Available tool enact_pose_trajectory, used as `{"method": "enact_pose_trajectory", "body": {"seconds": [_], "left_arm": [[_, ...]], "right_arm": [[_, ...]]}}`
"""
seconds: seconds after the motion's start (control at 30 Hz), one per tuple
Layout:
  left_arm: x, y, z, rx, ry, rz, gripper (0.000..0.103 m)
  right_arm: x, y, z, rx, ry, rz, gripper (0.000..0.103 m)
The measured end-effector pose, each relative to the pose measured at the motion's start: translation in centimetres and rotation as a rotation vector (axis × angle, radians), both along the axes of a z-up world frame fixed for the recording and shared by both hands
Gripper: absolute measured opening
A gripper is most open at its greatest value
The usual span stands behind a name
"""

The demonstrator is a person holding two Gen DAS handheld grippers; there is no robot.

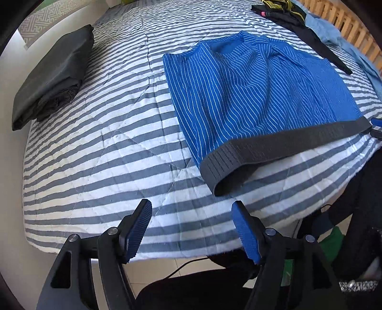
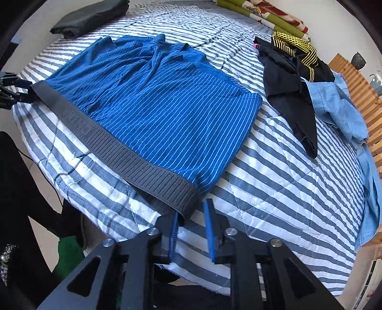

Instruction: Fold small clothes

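Note:
Blue pinstriped shorts (image 1: pixel 250 95) (image 2: pixel 155 107) with a wide grey waistband (image 1: pixel 274 147) (image 2: pixel 114 147) lie spread flat on the striped quilt (image 1: pixel 95 155) (image 2: pixel 274 186), waistband toward the near edge. My left gripper (image 1: pixel 192 209) is open over the quilt, just short of the waistband's left corner, with nothing between its fingers. It also shows in the right wrist view as the left gripper (image 2: pixel 14 91) at that end. My right gripper (image 2: pixel 192 209) is narrowly open at the waistband's right corner; the corner lies against the left pad and the pads do not press it.
A folded dark garment (image 1: pixel 52 78) (image 2: pixel 88 19) sits at the far left of the bed. A black piece with yellow stripes (image 2: pixel 293 62) and a light blue denim piece (image 2: pixel 339 105) lie at the right by a wooden slatted frame (image 2: pixel 358 78). Floor and dark trousers (image 1: pixel 191 288) are below the near edge.

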State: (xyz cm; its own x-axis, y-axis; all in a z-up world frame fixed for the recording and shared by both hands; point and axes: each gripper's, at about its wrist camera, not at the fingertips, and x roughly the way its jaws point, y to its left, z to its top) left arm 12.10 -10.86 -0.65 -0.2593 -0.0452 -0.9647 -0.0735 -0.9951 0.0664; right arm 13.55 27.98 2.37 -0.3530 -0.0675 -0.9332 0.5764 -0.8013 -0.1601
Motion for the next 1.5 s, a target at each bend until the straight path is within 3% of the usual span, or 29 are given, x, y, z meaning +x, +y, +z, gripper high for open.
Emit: {"method": "enact_pose_trajectory", "body": {"seconds": [0.1, 0.17, 0.27, 0.33, 0.4, 0.53, 0.67, 0.77, 0.83, 1.2, 1.3, 1.4, 1.5], "left_arm": [[0.8, -2.1, 2.7, 0.14, 0.066, 0.053, 0.072], [-0.6, -3.4, 4.7, 0.168, 0.127, 0.11, 0.072], [-6.1, -4.2, 5.3, 0.163, 0.167, 0.153, 0.069], [-9.7, -4.3, 4.5, 0.176, 0.155, 0.19, 0.049], [-13.0, -3.8, 3.2, 0.181, 0.14, 0.206, 0.041], [-17.6, -2.7, 0.9, 0.13, 0.117, 0.204, 0.04], [-19.6, -1.9, -0.8, 0.09, 0.07, 0.189, 0.03], [-20.2, -1.9, -2.0, 0.054, 0.044, 0.194, 0.022], [-20.5, -2.1, -2.5, 0.064, 0.031, 0.203, 0.002], [-19.8, -6.5, -1.1, 0.08, 0.097, 0.342, 0.001], [-19.5, -7.4, -1.2, -0.018, 0.11, 0.368, 0.001], [-18.0, -7.7, 0.1, 0.021, 0.145, 0.385, 0.001], [-16.3, -4.2, 2.4, 0.031, 0.183, 0.265, 0.002]], "right_arm": [[0.9, 1.4, 1.4, -0.069, -0.015, 0.015, 0.029], [0.8, 2.5, 2.8, -0.143, -0.015, -0.015, 0.029], [-1.3, 4.0, 4.5, -0.248, 0.017, -0.111, 0.03], [-3.3, 4.6, 5.0, -0.275, 0.053, -0.202, 0.03], [-5.2, 4.9, 4.9, -0.294, 0.077, -0.291, 0.03], [-8.9, 4.8, 3.1, -0.334, 0.077, -0.385, 0.03], [-11.3, 4.8, 0.6, -0.337, 0.034, -0.434, 0.03], [-12.3, 5.3, -1.0, -0.351, -0.008, -0.46, 0.03], [-12.6, 5.5, -1.6, -0.354, -0.022, -0.466, 0.029], [-12.6, 5.0, -2.2, -0.32, -0.01, -0.428, 0.03], [-12.8, 5.0, -2.2, -0.321, -0.013, -0.427, 0.03], [-12.9, 5.1, -2.0, -0.325, -0.018, -0.431, 0.029], [-12.7, 5.6, -1.2, -0.354, -0.022, -0.427, 0.03]]}}
